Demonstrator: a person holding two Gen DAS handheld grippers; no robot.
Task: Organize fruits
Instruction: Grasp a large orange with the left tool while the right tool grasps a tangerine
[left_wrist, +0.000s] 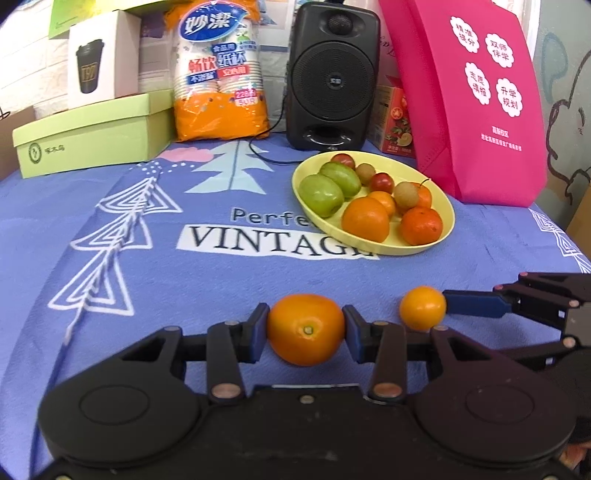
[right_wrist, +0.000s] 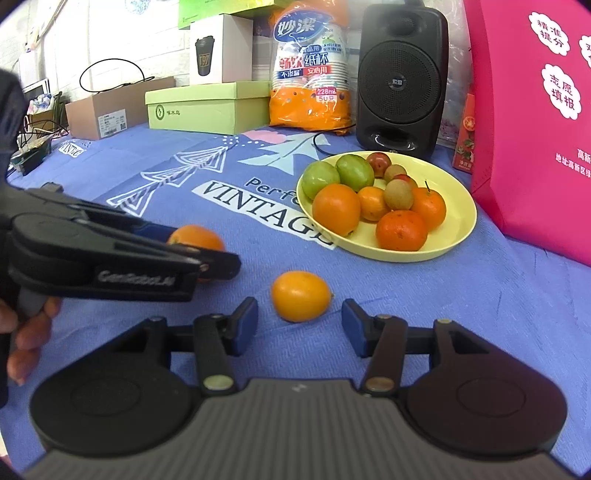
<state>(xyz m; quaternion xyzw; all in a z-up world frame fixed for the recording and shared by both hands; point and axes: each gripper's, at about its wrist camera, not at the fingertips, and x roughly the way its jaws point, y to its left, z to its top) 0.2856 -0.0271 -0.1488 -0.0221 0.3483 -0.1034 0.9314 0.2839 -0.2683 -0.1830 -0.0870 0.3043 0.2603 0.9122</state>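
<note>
1. Clamping a large orange (left_wrist: 306, 328), the left gripper (left_wrist: 306, 332) has both blue pads pressed against the fruit's sides near the front edge of the tabletop; the stem end of the fruit faces the camera.
2. From the right wrist view, the same left gripper (right_wrist: 207, 254) comes in from the left with the orange (right_wrist: 197, 238) partly hidden behind its black fingers, and a hand (right_wrist: 26, 332) grips its handle.
3. Just beside that fruit, toward the right edge, a smaller yellow-orange fruit (right_wrist: 300, 301) lies on the blue cloth (right_wrist: 443, 295).
4. The right gripper (right_wrist: 300, 328) stands released: its pads sit apart on either side of the small fruit, with cloth showing between each pad and the fruit.
5. In the left wrist view one blue finger (left_wrist: 476, 302) of the right gripper looks to reach the small fruit (left_wrist: 423, 308), but whether it touches cannot be told there.
6. Farther back, right of the middle of the tabletop, a yellow plate (left_wrist: 445, 218) holds green fruits, several oranges and small reddish and brown fruits.
7. Along the back edge stand a green box (left_wrist: 92, 144), a pack of paper cups (left_wrist: 218, 74), a black speaker (left_wrist: 332, 77) and a pink bag (left_wrist: 476, 103).
</note>
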